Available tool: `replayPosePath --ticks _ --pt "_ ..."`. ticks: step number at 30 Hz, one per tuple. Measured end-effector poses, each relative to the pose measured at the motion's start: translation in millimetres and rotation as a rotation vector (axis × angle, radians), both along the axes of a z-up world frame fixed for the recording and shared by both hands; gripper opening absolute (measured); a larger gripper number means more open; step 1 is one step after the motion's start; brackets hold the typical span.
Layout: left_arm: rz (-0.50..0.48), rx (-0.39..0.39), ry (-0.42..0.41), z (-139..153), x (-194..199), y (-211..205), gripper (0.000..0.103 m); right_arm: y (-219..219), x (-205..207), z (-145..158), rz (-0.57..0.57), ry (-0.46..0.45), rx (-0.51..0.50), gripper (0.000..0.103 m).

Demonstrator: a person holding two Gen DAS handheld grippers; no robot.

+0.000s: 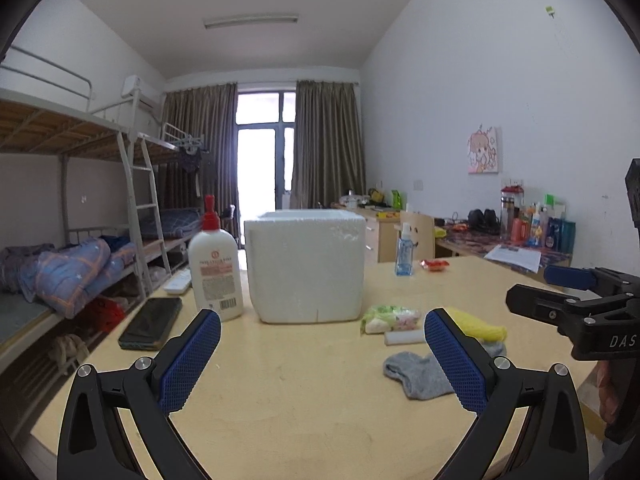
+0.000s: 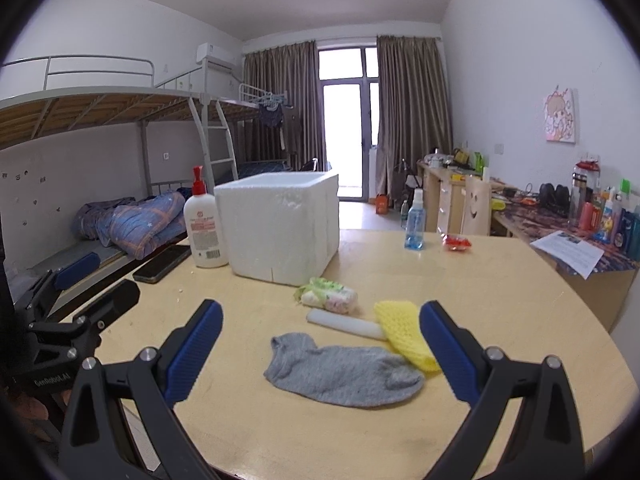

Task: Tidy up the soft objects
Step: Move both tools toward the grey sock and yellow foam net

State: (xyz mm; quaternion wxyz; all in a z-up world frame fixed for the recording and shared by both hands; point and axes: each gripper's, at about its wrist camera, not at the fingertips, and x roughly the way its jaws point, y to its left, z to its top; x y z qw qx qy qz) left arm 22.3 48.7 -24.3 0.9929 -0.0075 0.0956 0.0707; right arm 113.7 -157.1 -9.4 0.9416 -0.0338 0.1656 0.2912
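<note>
While both gape empty, left tool (image 1: pixel 322 354), right tool (image 2: pixel 320 344) above grey sock (image 2: pixel 342 370)

Both handheld tools alike: left gripper (image 1: pixel 322 354) and right gripper (image 2: pixel 321 344), black angular frames, silver screws (blue textured finger pads).

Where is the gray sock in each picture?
Left wrist view: the gray sock lies on the table at lower right, partly behind the left gripper's right finger.
Right wrist view: the gray sock lies at lower centre, between the right gripper's open fingers.
Shared landmark: the white foam box stands behind the sock in both.
</note>
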Motion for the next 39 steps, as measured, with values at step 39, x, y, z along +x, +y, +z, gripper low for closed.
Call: replayPosePath --ticks 39 --pt "-0.278 0.035 0.304 -35 99 -77 0.102 -67 70 -35 -0.227 0.204 -0.041 0.100"
